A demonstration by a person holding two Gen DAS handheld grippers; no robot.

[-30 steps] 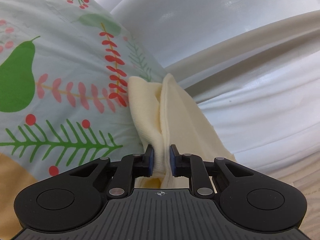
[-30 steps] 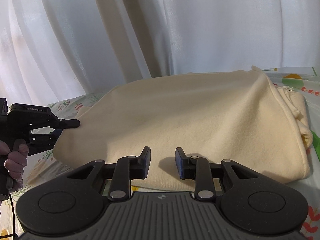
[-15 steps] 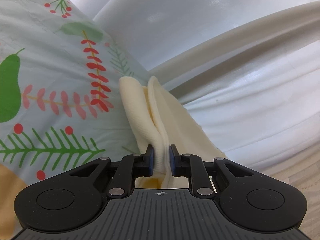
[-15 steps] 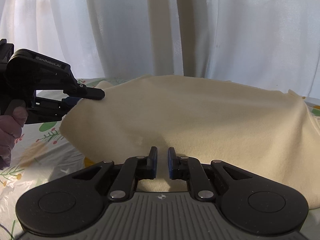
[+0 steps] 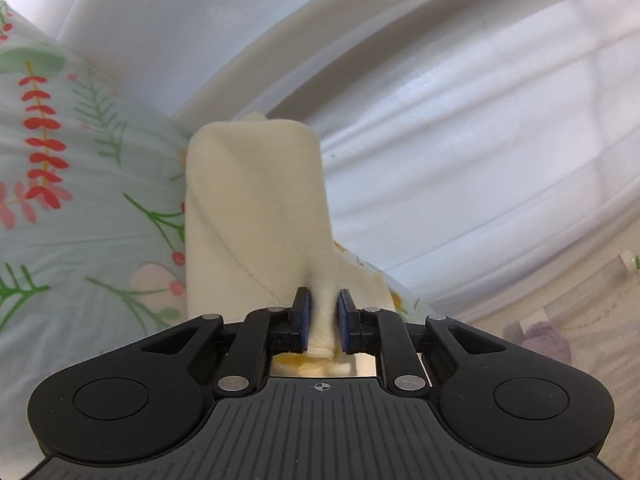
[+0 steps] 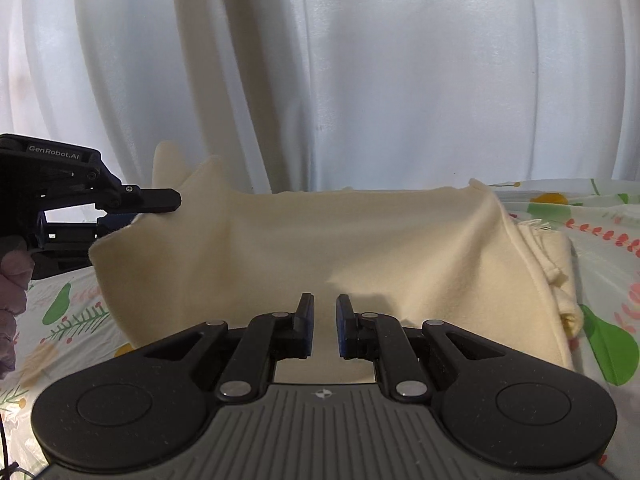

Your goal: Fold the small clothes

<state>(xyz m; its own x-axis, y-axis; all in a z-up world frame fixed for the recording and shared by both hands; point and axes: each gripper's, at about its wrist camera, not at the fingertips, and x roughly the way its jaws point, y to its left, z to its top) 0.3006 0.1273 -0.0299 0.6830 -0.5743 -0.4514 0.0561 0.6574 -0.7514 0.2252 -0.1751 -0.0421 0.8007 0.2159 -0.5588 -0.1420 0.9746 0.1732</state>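
Note:
A cream garment (image 6: 320,248) lies on the patterned tablecloth (image 6: 600,216). My left gripper (image 5: 323,312) is shut on a bunched corner of the cream garment (image 5: 256,216) and holds it lifted off the cloth. In the right wrist view the left gripper (image 6: 132,208) holds that corner at the garment's left end. My right gripper (image 6: 323,320) sits over the garment's near edge with its jaws nearly closed. The cloth lies in the narrow gap, but I cannot tell whether the pads pinch it.
White curtains (image 6: 360,80) hang right behind the table. The tablecloth (image 5: 80,200) carries pears, leaves and red berries. A clear box (image 5: 580,320) shows at the far right of the left wrist view. The person's gloved hand (image 6: 12,280) holds the left gripper.
My left gripper has lifted its corner higher and swung toward the curtain. My right gripper closed from open to a narrow gap at the garment's near edge.

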